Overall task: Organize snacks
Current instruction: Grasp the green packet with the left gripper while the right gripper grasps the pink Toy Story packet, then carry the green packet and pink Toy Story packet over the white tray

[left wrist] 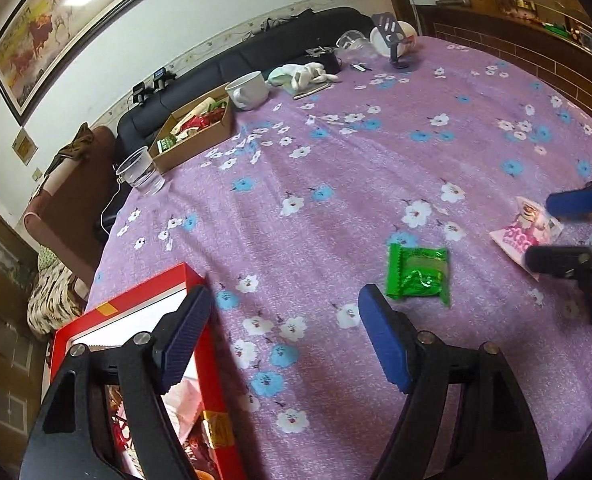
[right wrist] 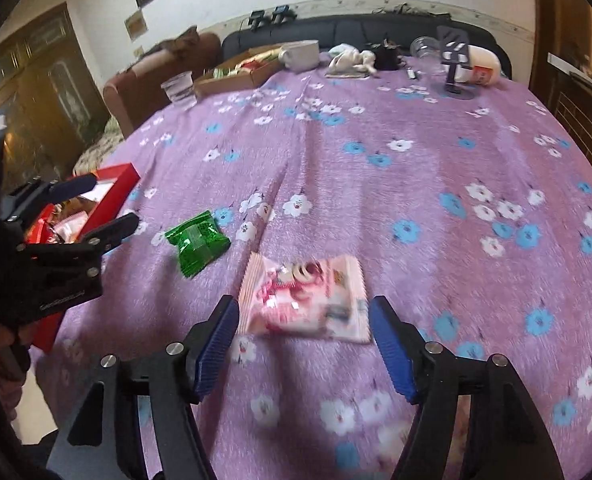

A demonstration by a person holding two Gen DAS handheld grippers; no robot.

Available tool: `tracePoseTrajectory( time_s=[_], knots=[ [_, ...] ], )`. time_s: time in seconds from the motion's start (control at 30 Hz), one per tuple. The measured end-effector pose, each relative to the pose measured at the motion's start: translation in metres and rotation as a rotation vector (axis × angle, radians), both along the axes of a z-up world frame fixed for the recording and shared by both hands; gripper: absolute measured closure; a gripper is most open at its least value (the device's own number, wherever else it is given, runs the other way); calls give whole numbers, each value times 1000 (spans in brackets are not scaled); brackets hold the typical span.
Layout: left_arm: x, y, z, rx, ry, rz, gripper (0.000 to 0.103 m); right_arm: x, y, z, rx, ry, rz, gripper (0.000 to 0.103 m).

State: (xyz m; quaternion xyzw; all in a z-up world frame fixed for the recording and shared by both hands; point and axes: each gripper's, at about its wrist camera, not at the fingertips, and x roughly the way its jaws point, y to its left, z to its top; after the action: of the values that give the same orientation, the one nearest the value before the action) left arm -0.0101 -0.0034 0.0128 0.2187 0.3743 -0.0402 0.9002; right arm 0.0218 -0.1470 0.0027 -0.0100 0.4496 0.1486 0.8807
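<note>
A green snack packet lies flat on the purple floral tablecloth; it also shows in the right wrist view. A pink snack packet lies flat between the fingertips of my right gripper, which is open around it; it also shows in the left wrist view. A red box with several snacks inside sits at the table's near left edge. My left gripper is open and empty, its left finger over the red box, the green packet ahead to the right.
A cardboard tray of snacks, a clear plastic cup, a white mug, a cloth toy and a phone stand stand along the far side of the table. A dark sofa runs behind it.
</note>
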Motion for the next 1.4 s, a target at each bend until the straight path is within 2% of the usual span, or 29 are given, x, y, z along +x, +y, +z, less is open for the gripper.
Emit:
tracePoseTrajectory(
  time_s=[0.07, 0.1, 0.17, 0.27, 0.37, 0.53, 0.6, 0.8, 0.9, 0.97, 1.0, 1.03, 1.07, 1.23, 1.4],
  knots=[
    [3, 2, 0, -16, 9, 1, 26, 12, 10, -8, -68, 36, -1, 34],
    [6, 3, 0, -29, 20, -2, 26, 15, 13, -11, -84, 49, -2, 41],
    [9, 4, -2, -49, 42, -8, 26, 16, 16, -11, -123, 21, 6, 75],
    [19, 1, -3, -73, 71, -15, 26, 14, 11, -11, -83, 25, 18, 84],
    [26, -8, -4, -105, 99, -41, 27, 11, -4, -9, 19, 5, 18, 84],
    [38, -34, -17, -138, 183, -108, 27, 10, -15, -6, 120, -18, 21, 84],
    [41, -39, -22, -145, 196, -110, 26, 12, -18, -4, 156, -25, 22, 84],
    [42, -43, -31, -233, 238, -132, 27, 16, -25, -7, 217, -4, 7, 84],
    [40, -43, -33, -293, 274, -153, 40, 17, -24, -8, 221, -4, 8, 84],
    [37, -45, -36, -328, 298, -170, 56, 17, -25, -8, 221, -7, 4, 84],
    [36, -47, -36, -329, 285, -176, 61, 17, -25, -8, 222, -8, 3, 84],
    [34, -49, -35, -337, 283, -187, 75, 17, -24, -8, 220, -10, 2, 84],
    [33, -50, -35, -355, 290, -196, 81, 16, -24, -8, 218, -13, 0, 84],
    [30, -42, -27, -367, 245, -163, 85, 11, -23, -2, 226, -53, 12, 84],
    [21, -17, -9, -391, 200, -126, 86, 5, -16, 6, 216, -99, 38, 84]
  ],
)
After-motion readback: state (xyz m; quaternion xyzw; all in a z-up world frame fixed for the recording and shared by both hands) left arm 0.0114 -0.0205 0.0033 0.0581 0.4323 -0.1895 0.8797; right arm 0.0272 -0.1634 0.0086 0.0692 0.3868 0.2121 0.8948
